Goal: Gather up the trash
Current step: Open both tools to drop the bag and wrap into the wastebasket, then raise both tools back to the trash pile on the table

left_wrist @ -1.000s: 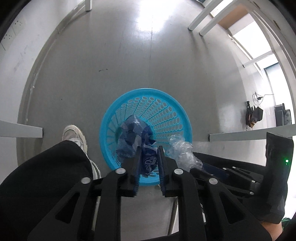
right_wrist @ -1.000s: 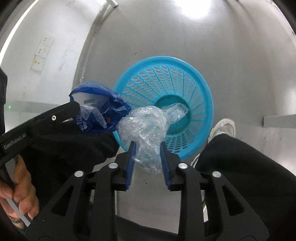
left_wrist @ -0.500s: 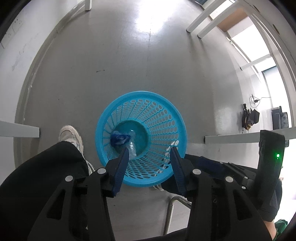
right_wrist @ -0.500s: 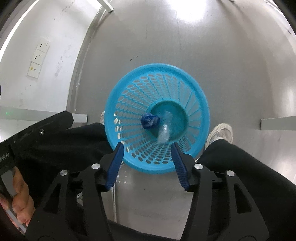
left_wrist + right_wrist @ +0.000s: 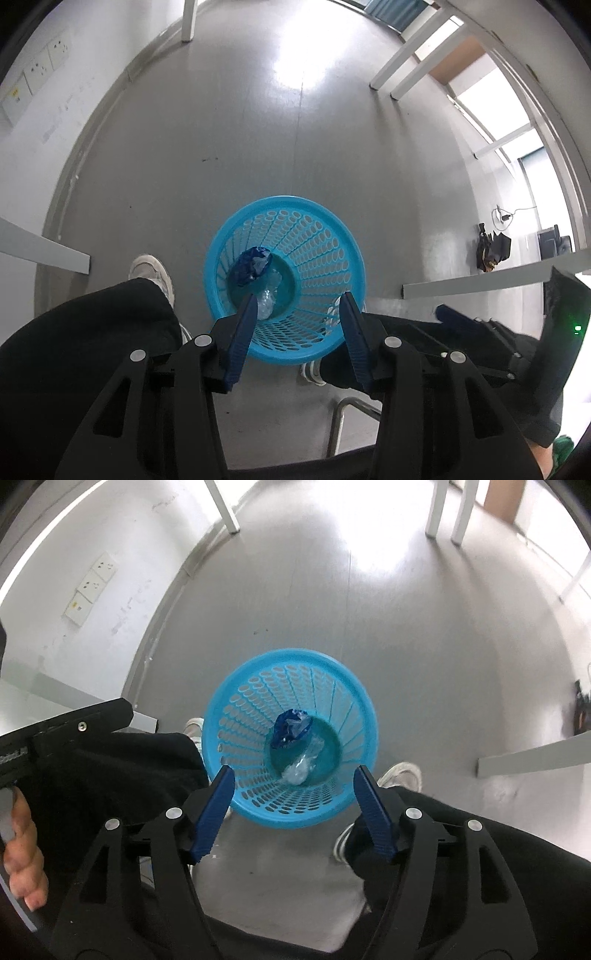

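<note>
Both wrappers in basket point(image 5: 354, 716) — left gripper point(image 5: 299, 306), right gripper point(image 5: 293, 781) agape.

The basket point(image 5: 325, 258) looks like glossy blue plastic with a perforated wall. The blue wrapper point(image 5: 290, 728) inside is shiny crinkled film, and the clear bag point(image 5: 301, 768) next to it is thin see-through plastic. The floor point(image 5: 221, 140) is smooth grey with a glossy glare. The trousers point(image 5: 74, 350) are matt black cloth.
</note>
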The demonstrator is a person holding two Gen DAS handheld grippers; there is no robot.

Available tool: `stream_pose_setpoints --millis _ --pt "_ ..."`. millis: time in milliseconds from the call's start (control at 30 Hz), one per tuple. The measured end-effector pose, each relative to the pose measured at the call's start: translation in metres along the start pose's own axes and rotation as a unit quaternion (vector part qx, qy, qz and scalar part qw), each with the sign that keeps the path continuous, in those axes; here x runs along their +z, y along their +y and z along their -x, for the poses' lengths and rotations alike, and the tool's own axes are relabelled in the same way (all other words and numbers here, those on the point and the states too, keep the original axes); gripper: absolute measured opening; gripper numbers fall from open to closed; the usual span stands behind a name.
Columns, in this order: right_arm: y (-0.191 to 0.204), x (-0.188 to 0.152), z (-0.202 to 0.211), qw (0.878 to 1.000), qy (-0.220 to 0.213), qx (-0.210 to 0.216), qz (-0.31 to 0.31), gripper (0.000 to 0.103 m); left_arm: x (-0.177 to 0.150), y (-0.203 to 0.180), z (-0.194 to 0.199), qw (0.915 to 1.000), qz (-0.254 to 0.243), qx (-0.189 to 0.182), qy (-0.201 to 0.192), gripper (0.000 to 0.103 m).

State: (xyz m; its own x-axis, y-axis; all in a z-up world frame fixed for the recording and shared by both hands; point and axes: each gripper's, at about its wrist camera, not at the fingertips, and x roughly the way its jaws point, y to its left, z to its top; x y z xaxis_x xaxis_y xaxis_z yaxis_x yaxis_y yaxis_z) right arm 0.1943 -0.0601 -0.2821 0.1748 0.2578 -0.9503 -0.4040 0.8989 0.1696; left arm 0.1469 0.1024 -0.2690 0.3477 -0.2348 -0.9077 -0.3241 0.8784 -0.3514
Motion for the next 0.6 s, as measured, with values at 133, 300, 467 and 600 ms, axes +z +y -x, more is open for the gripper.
stream_pose_setpoints --millis 133,300,467,600 --pt "0.004 -0.010 0.028 1.000 -0.026 -0.003 0.014 0.069 -0.010 -0.009 0.018 0.9996 -0.024 0.011 -0.014 0.045" --pt "0.002 -0.025 0.069 0.998 -0.058 0.004 0.019 0.070 -0.027 -0.021 0.047 0.9977 -0.051 0.021 -0.038 0.047" --pt "0.005 -0.045 0.116 0.994 -0.099 0.001 0.039 0.075 -0.047 -0.029 0.082 0.9955 -0.070 0.002 -0.064 0.049" --pt "0.010 -0.057 0.152 0.990 -0.132 0.019 0.043 0.078 -0.064 -0.040 0.123 0.9921 -0.071 -0.045 -0.093 0.049"
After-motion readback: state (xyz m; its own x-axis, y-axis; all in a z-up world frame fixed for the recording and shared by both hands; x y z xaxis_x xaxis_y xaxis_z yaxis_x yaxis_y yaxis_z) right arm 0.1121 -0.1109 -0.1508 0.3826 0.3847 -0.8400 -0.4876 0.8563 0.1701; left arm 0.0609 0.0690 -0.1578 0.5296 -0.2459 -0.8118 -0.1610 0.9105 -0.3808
